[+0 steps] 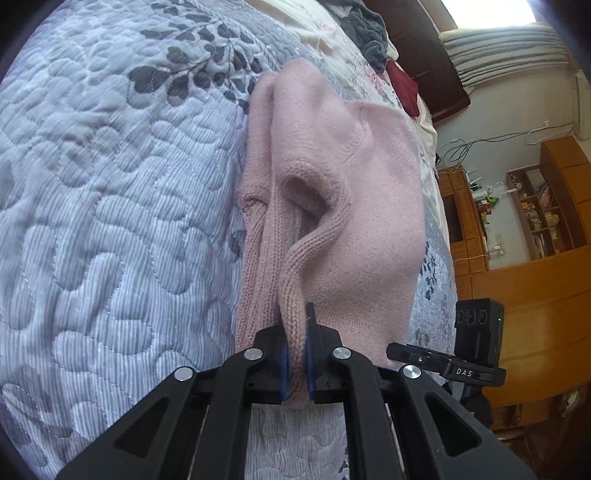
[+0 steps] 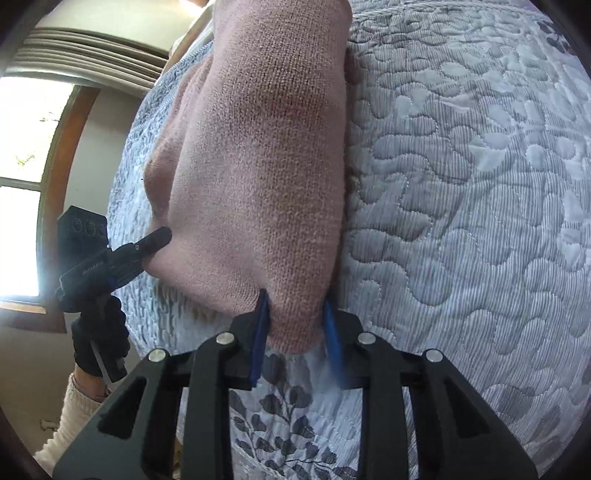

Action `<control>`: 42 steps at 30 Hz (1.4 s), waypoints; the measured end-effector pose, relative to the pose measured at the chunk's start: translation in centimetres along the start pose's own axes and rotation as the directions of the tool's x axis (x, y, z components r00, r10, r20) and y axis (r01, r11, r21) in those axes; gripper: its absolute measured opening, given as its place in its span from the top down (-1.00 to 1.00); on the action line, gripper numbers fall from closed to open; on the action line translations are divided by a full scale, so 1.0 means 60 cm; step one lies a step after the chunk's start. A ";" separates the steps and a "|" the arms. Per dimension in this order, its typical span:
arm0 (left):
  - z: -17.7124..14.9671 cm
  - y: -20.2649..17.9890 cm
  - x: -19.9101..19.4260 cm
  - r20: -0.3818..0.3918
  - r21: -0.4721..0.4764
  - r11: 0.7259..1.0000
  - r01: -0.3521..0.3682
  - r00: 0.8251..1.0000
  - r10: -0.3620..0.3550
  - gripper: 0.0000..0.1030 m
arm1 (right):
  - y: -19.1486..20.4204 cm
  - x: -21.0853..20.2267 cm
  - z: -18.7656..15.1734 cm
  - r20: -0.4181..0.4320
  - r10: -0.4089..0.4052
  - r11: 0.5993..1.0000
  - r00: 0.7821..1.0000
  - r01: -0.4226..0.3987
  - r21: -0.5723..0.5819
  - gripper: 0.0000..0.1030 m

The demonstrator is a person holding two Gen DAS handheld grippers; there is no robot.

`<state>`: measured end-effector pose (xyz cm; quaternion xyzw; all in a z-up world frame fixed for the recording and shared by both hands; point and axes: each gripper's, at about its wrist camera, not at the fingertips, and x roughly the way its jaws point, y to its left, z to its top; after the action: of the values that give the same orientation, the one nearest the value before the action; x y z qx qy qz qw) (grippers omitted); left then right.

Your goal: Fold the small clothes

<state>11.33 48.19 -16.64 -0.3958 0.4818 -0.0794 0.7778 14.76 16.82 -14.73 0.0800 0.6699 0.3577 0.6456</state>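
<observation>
Left wrist view is showing the left gripper (image 1: 295, 363) clamping a ribbed edge of the pink sweater (image 1: 343, 206), which is lying bunched on the quilted bedspread (image 1: 110, 206). Right gripper (image 2: 297, 332) is pinching another sweater corner.

The pink sweater (image 2: 266, 166) runs off the top edge in the right wrist view. Stuff on the wooden shelves (image 1: 539, 214) is too tiny to make out, and the dark clothes pile (image 1: 364, 27) is cropped too.

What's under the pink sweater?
The quilted bedspread shows all around the pink sweater, so it lies on that. Whatever sits directly beneath the knit is covered; can't tell.
</observation>
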 end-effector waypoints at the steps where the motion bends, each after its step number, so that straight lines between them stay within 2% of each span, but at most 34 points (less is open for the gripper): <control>1: 0.003 0.007 0.003 0.005 -0.004 1.000 0.004 1.000 -0.004 0.83 | -0.001 0.004 -0.003 -0.004 -0.015 1.000 1.000 0.015 -0.006 0.48; 4: 0.002 0.011 -0.001 0.013 -0.021 1.000 0.023 1.000 -0.022 0.83 | 0.002 0.006 0.001 -0.009 -0.021 1.000 1.000 0.021 -0.008 0.48; 6: 0.002 0.007 -0.010 0.012 -0.009 1.000 0.009 1.000 -0.009 0.81 | 0.004 0.002 0.005 -0.013 -0.027 0.999 1.000 0.027 -0.022 0.46; 8: 0.001 -0.006 -0.023 0.011 0.000 1.000 -0.008 1.000 0.008 0.74 | 0.003 -0.004 0.006 -0.012 -0.027 0.999 1.000 0.027 -0.036 0.33; 9: 0.003 -0.016 -0.032 0.016 0.009 1.000 -0.020 1.000 0.020 0.61 | 0.006 -0.009 0.008 -0.009 -0.024 0.999 1.000 0.024 -0.040 0.25; 10: 0.007 -0.026 -0.042 0.029 0.020 0.999 -0.038 0.999 0.038 0.32 | 0.006 -0.015 0.009 -0.002 -0.019 0.999 1.000 0.019 -0.046 0.12; 11: 0.011 -0.035 -0.052 0.047 0.027 0.998 -0.060 0.997 0.059 0.14 | 0.009 -0.023 0.011 0.011 -0.016 0.998 1.000 0.016 -0.058 0.04; 12: 0.018 -0.043 -0.061 0.065 0.033 0.996 -0.086 0.994 0.083 -0.15 | 0.009 -0.032 0.012 0.024 -0.016 0.997 1.000 0.018 -0.070 0.00; 13: 0.027 -0.050 -0.066 0.077 0.039 0.994 -0.098 0.993 0.095 -0.26 | 0.010 -0.040 0.016 0.034 -0.020 0.997 0.999 0.023 -0.076 -0.09; 14: 0.037 -0.054 -0.070 0.090 0.045 0.993 -0.109 0.990 0.104 -0.27 | 0.011 -0.047 0.017 0.045 -0.017 0.997 0.999 0.020 -0.078 -0.18; 17: 0.072 -0.054 -0.070 0.130 0.024 0.984 -0.179 0.976 0.175 -0.36 | 0.015 -0.064 0.035 0.077 0.006 0.997 0.997 -0.001 -0.073 -0.23; 20: 0.106 -0.028 -0.047 0.094 -0.015 0.987 -0.159 0.983 0.160 -0.37 | 0.005 -0.073 0.059 0.090 0.036 0.998 0.995 -0.031 -0.059 -0.33; 23: 0.135 -0.007 -0.014 0.048 -0.063 0.994 -0.089 0.995 0.092 -0.37 | -0.006 -0.076 0.089 0.089 0.072 0.997 0.993 -0.068 -0.045 -0.38; 25: 0.149 0.005 0.003 0.035 -0.074 0.994 -0.078 0.996 0.081 -0.37 | -0.014 -0.073 0.107 0.091 0.094 0.995 0.991 -0.092 -0.029 -0.38; 29: 0.165 0.020 0.026 0.015 -0.087 0.996 0.019 1.000 -0.018 -0.37 | -0.032 -0.065 0.137 0.097 0.147 0.989 0.984 -0.147 -0.010 -0.41; 31: 0.164 0.026 0.042 -0.021 -0.092 0.993 0.076 0.997 -0.078 -0.38 | -0.038 -0.055 0.150 0.097 0.172 0.985 0.980 -0.173 0.002 -0.43; 36: 0.168 0.028 0.059 -0.052 -0.087 0.989 0.121 0.991 -0.125 -0.50 | -0.053 -0.027 0.184 0.109 0.242 0.968 0.964 -0.248 0.044 -0.55; 39: 0.170 0.026 0.065 -0.077 -0.086 0.979 0.184 0.979 -0.191 -0.50 | -0.060 -0.005 0.196 0.106 0.280 0.954 0.954 -0.289 0.076 -0.73; 40: 0.168 0.025 0.069 -0.091 -0.082 0.977 0.197 0.975 -0.204 -0.50 | -0.067 0.001 0.192 0.103 0.296 0.948 0.950 -0.305 0.088 -0.75; 42: 0.163 0.016 0.075 -0.118 -0.043 0.983 0.179 0.976 -0.183 -0.50 | -0.068 0.021 0.197 0.094 0.330 0.933 0.939 -0.340 0.119 -0.78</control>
<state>21.38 51.85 -18.22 -0.4450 0.4911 -0.1661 0.7302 26.93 19.02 -17.05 0.2488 0.6449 0.4139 0.5924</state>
